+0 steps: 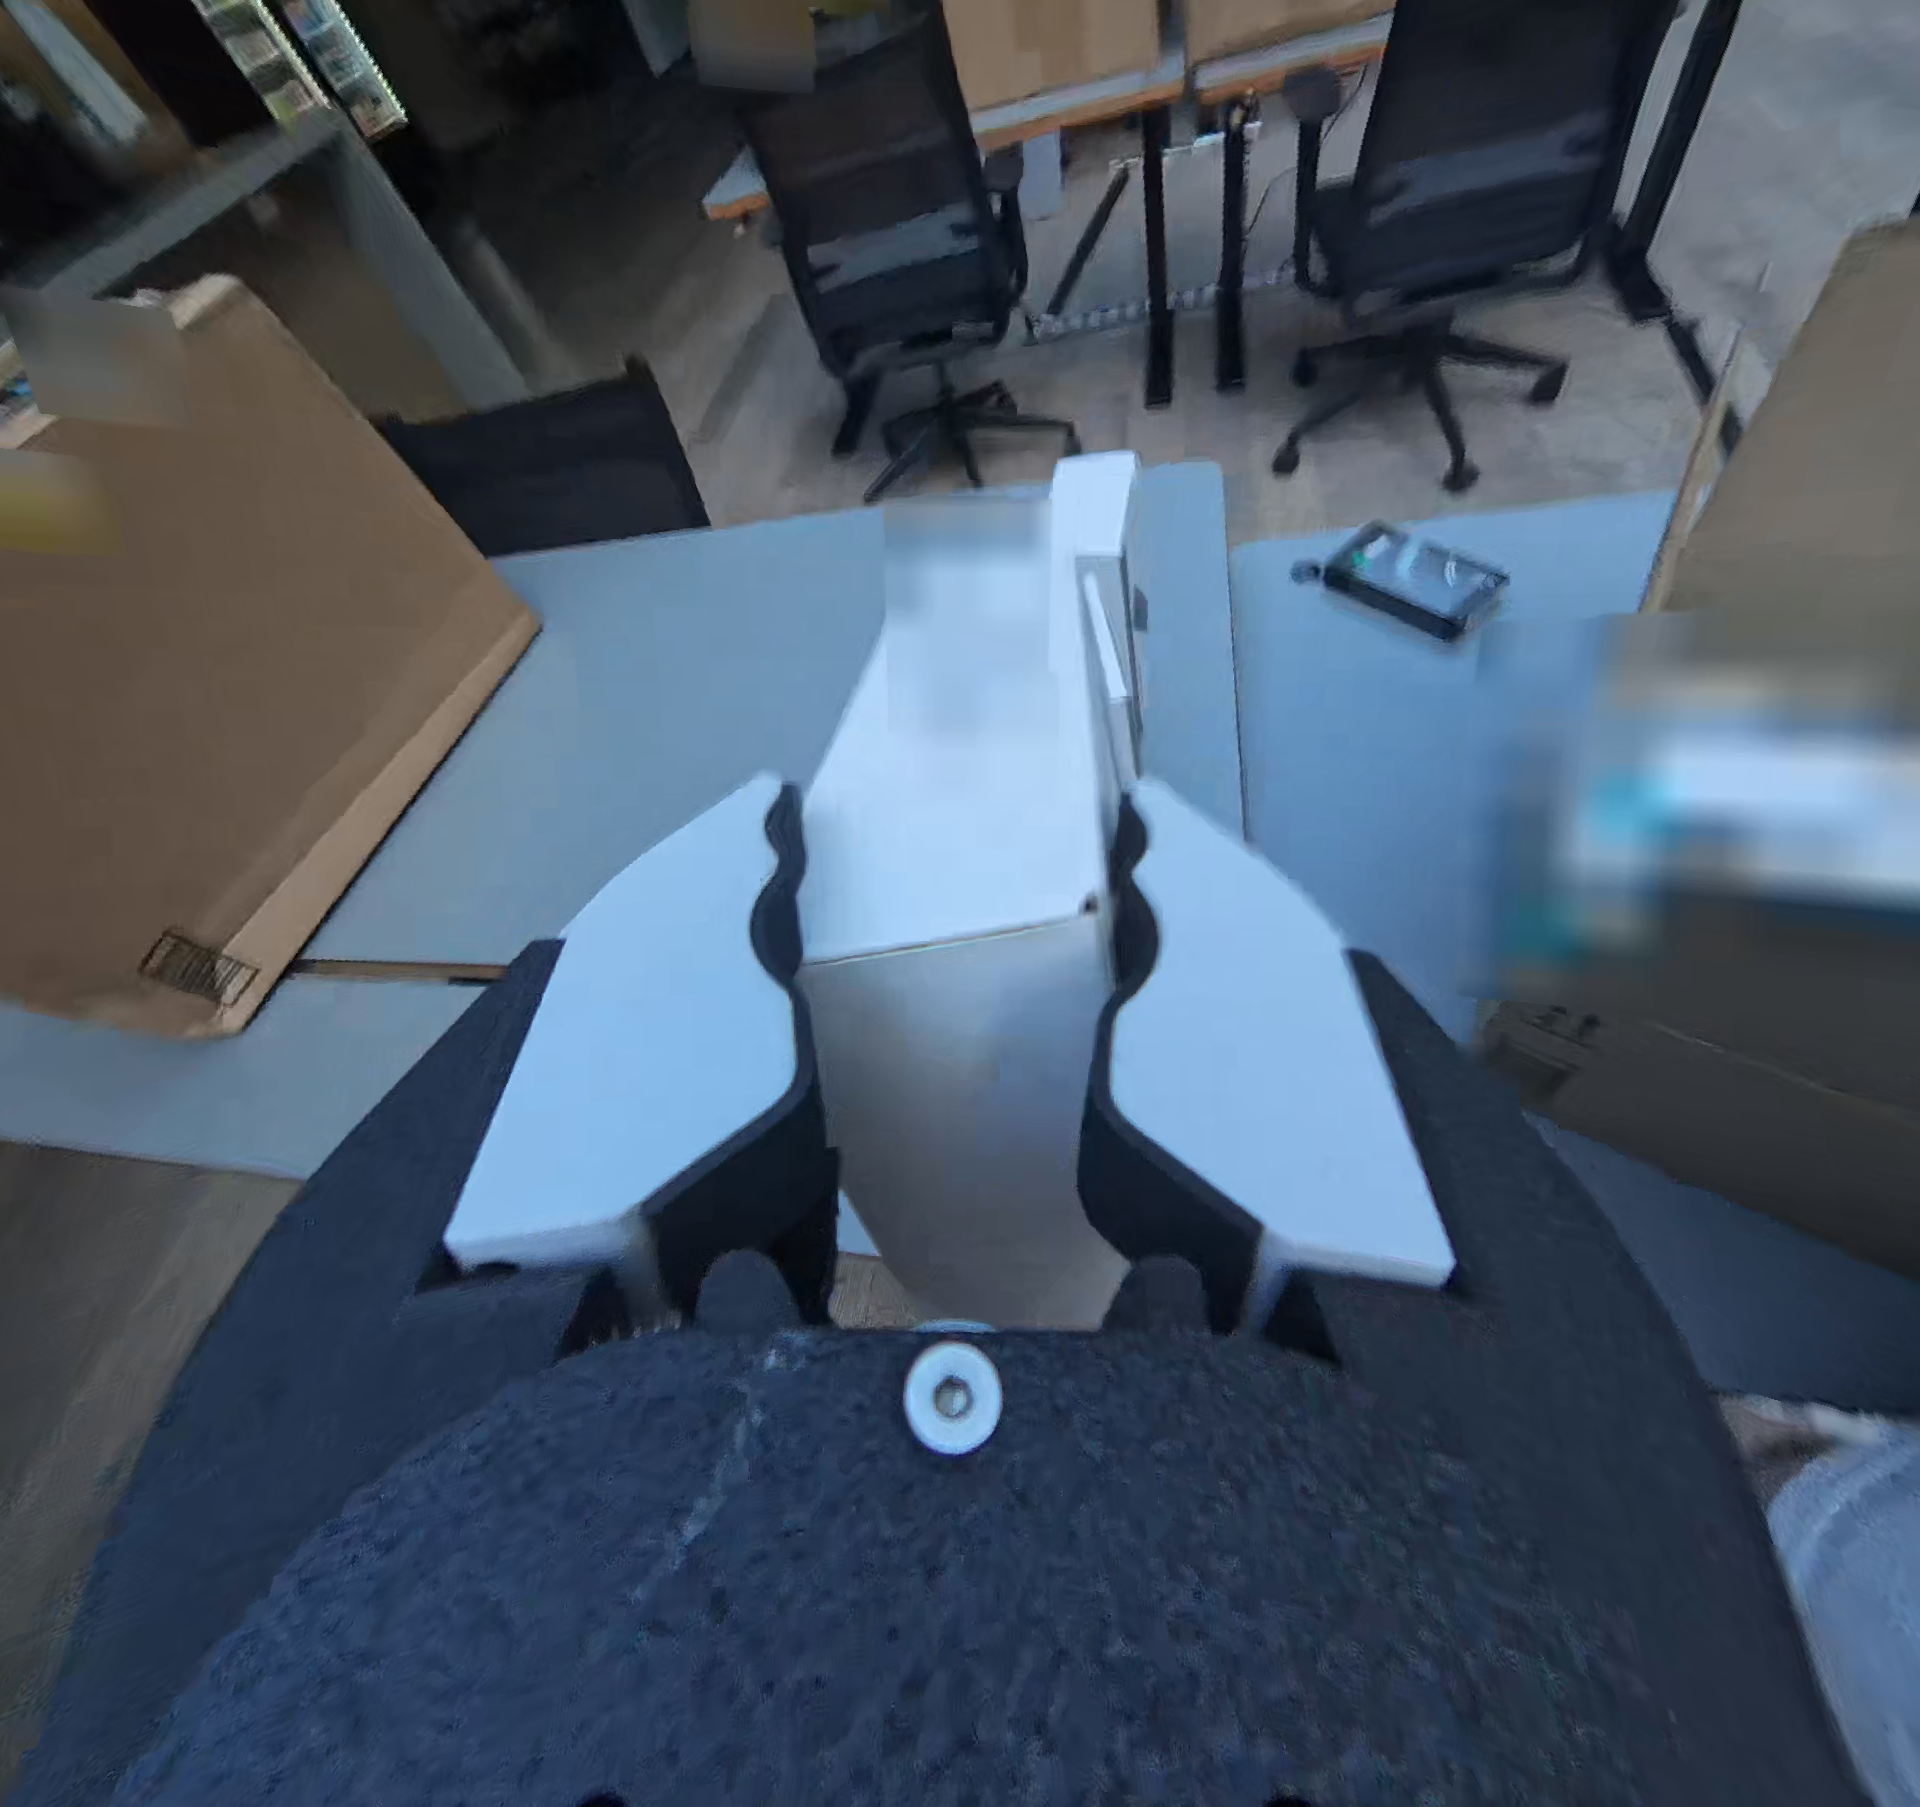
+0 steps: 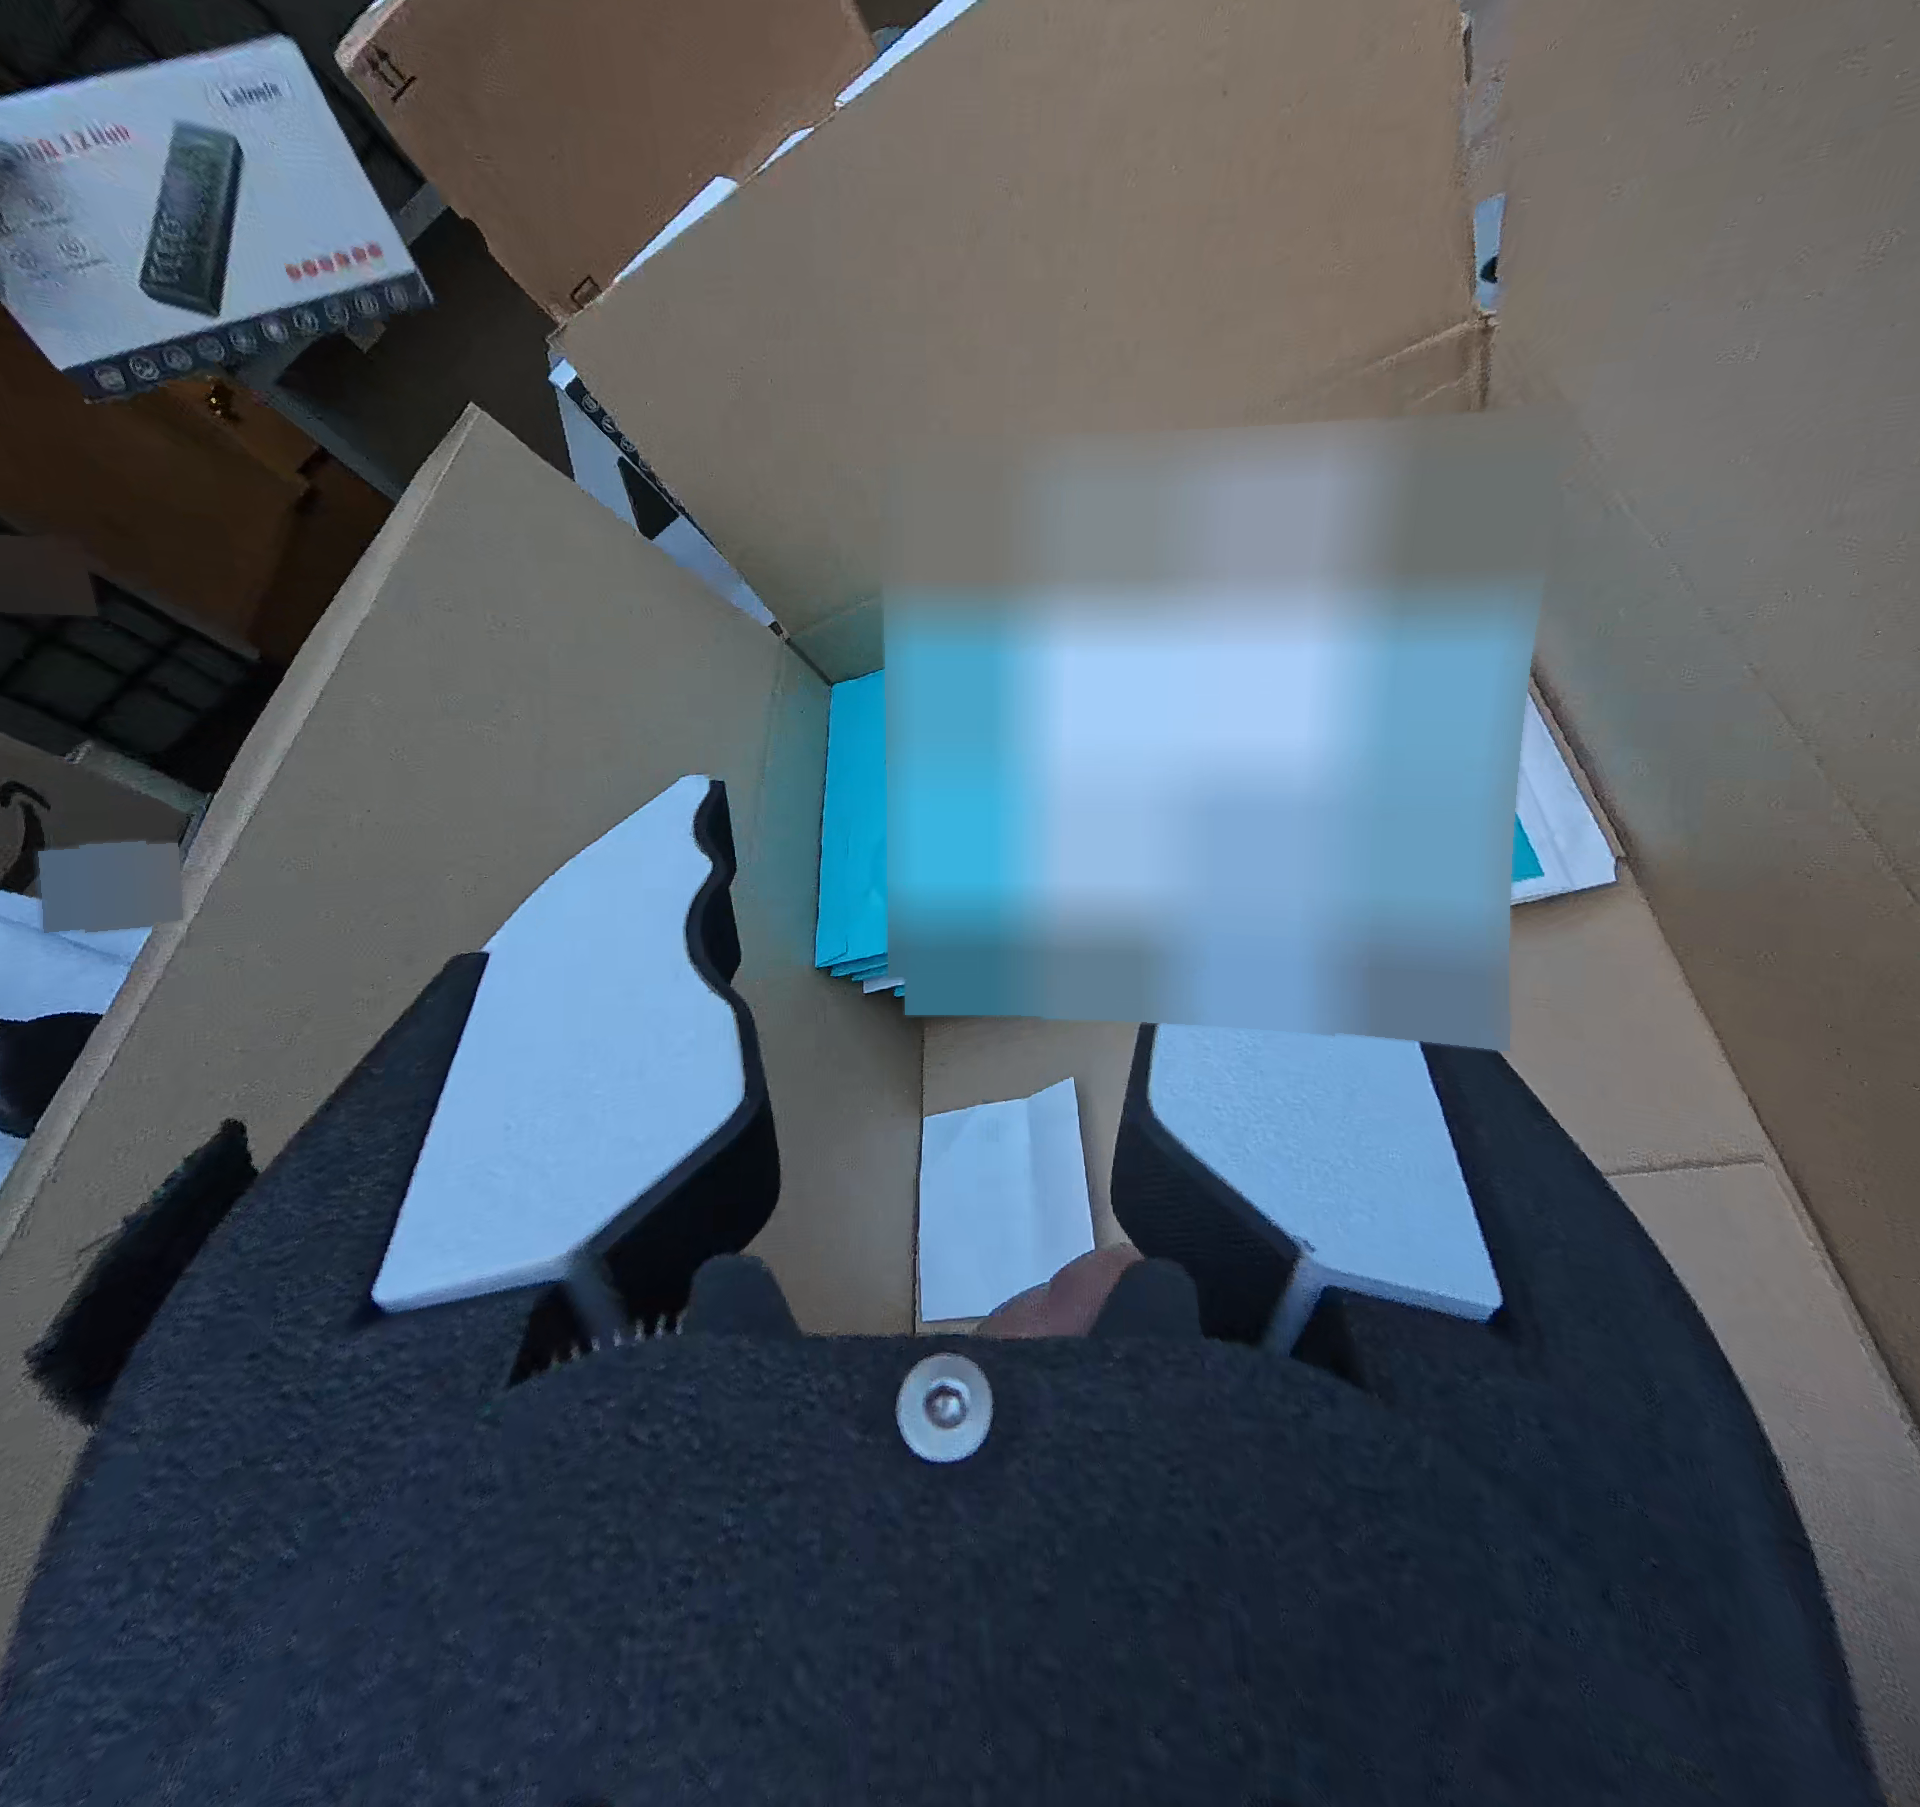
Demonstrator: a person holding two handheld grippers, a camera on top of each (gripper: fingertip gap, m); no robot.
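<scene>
Two grippers: my left gripper pinches a white box over the desk — right gripper spread inside a cardboard carton.

The left gripper jaws clamp a white box above the grey table.

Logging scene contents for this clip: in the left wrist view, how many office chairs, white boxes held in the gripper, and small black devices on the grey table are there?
Office chairs: 2, one on the left and one on the right
White box clamped in the left gripper: 1
Small black device on the grey table: 1
Total: 4
</scene>
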